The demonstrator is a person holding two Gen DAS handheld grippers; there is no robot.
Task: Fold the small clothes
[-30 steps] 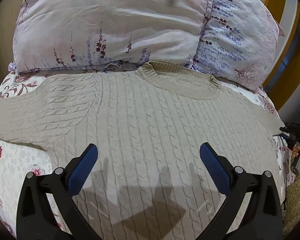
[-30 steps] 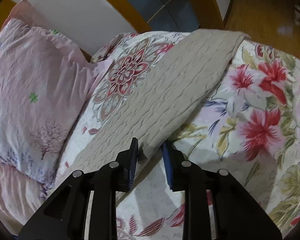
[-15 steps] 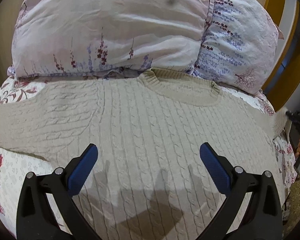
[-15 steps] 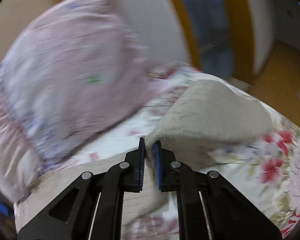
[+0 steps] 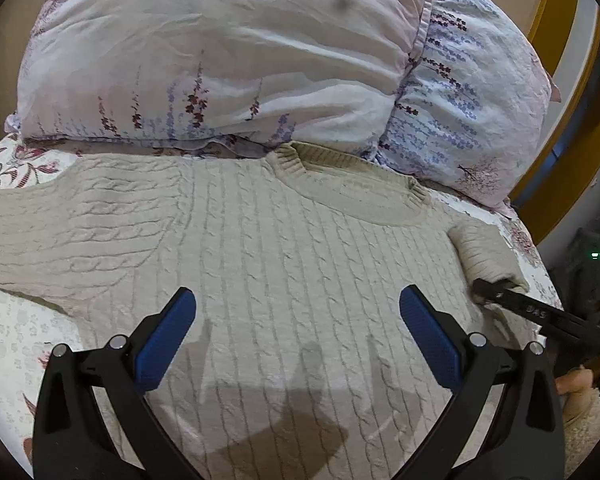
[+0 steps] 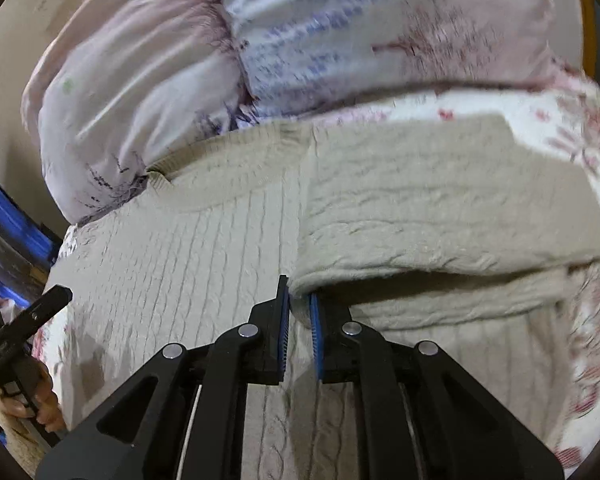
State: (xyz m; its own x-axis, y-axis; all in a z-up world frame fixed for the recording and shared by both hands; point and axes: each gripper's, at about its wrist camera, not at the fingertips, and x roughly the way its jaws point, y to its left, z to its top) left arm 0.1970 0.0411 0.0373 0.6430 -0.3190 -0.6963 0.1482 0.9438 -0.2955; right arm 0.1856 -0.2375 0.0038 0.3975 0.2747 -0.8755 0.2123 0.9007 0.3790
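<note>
A beige cable-knit sweater (image 5: 284, 248) lies flat on the bed, collar toward the pillows. My left gripper (image 5: 296, 296) hovers open over its lower body, blue pads wide apart with nothing between them. My right gripper (image 6: 298, 300) is shut on the edge of the sweater's right sleeve (image 6: 420, 216). The sleeve is lifted and folded over toward the sweater body (image 6: 204, 264). In the left wrist view the right gripper (image 5: 496, 288) comes in from the right, with the bunched sleeve (image 5: 484, 252) at its tip. The left sleeve (image 5: 40, 232) lies spread out.
Two floral pillows (image 5: 228, 48) (image 5: 468, 92) are stacked right behind the collar. The floral bedspread (image 5: 16, 328) shows around the sweater. A wooden headboard (image 5: 556, 40) curves at the far right. A person's hand (image 6: 44, 404) holds the left gripper's handle.
My right gripper closed on the right sleeve, rolled, and carried it inward from the bed's edge over the sweater body. The left gripper stayed put and open.
</note>
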